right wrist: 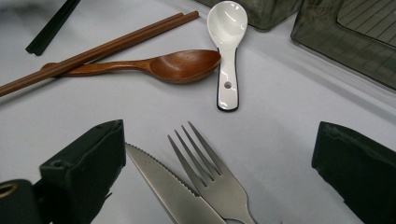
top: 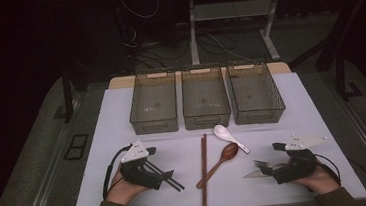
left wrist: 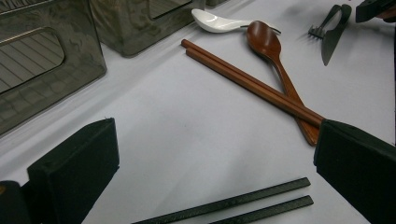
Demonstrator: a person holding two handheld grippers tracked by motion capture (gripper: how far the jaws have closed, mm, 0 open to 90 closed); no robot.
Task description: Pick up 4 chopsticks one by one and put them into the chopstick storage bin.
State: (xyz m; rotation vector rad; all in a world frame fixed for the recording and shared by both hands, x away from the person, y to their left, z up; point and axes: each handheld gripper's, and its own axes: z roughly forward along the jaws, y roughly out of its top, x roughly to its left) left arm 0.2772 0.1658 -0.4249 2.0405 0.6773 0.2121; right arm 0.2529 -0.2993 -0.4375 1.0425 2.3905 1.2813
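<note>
Nothing has gone into the bins yet, so the sorting looks to be at its very start. All three bins stand empty in a row at the far side of the bench (top: pixel 99 140): the left bin (top: pixel 154 116), the middle bin (top: pixel 207 112) and the right bin (top: pixel 257 107). Every utensil lies loose on the bench nearer the person. The black chopsticks (left wrist: pixel 243 205) lie just in front of the left tool (top: pixel 149 172), whose jaws stand wide apart with nothing between the pads. The fork (right wrist: pixel 210 172) and knife (right wrist: pixel 168 186) lie side by side at the right tool (top: pixel 284 167), reaching in between its jaws, which are also wide open and press on nothing. Between the two hands, near the bench's middle, lie the brown chopsticks (top: pixel 204 166), the wooden spoon (top: pixel 223 158) crossing under them, and the white spoon (top: pixel 229 136) farther off, its handle touching the wooden spoon's bowl. By this layout, all picking and placing is still to do; the black chopsticks and the fork and knife look like the first candidates.
</note>
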